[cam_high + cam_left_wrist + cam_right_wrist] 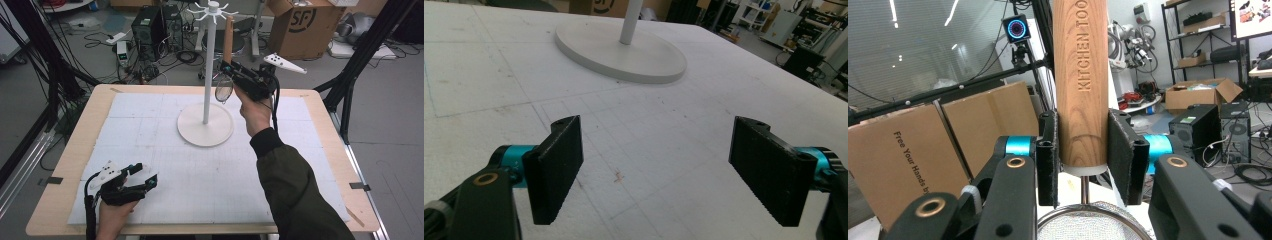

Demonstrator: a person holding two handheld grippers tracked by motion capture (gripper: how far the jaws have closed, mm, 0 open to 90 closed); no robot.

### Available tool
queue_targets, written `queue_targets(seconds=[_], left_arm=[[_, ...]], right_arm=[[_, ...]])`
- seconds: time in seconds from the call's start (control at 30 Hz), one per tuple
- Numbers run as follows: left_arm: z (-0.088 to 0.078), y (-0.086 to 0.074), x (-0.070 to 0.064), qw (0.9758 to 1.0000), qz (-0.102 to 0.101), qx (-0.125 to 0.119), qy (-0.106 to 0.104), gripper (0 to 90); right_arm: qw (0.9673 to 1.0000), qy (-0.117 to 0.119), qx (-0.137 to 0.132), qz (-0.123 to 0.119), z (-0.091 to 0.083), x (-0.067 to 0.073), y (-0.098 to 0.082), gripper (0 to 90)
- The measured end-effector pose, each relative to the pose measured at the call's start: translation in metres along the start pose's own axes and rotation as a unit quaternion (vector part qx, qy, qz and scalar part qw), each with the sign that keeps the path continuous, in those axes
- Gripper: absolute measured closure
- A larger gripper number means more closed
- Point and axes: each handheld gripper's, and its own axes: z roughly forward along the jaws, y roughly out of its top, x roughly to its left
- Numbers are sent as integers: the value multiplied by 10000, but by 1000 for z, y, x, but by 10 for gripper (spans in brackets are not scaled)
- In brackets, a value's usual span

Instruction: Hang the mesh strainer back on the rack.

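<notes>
Black pads of the right tool (1083, 160) clamped the strainer's wooden handle (1081, 75); at twelve o'clock, it risked knocking the hook stand (209, 65).

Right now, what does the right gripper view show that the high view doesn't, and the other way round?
Right gripper view alone: the words KITCHEN TOO pressed into the wooden handle, and both pads clamped flat against its sides, with fine mesh just below.

High view alone: the white stand with its hooks beside the raised strainer, and the left gripper resting open low on the mat.

Both: the right gripper holding the strainer by its handle, handle up, mesh down.
</notes>
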Motion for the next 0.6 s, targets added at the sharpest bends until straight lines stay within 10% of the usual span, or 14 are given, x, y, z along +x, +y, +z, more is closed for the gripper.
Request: queue_targets(seconds=[0.2,0.6], left_arm=[[0,0,0,10000,7,8,-4,222],[-1,0,-1,10000,39,2,7,222]], right_arm=[[9999,-99,-52,112,-2,-1,0,373],[9998,-202,54,-26,-28,6,-8,109]])
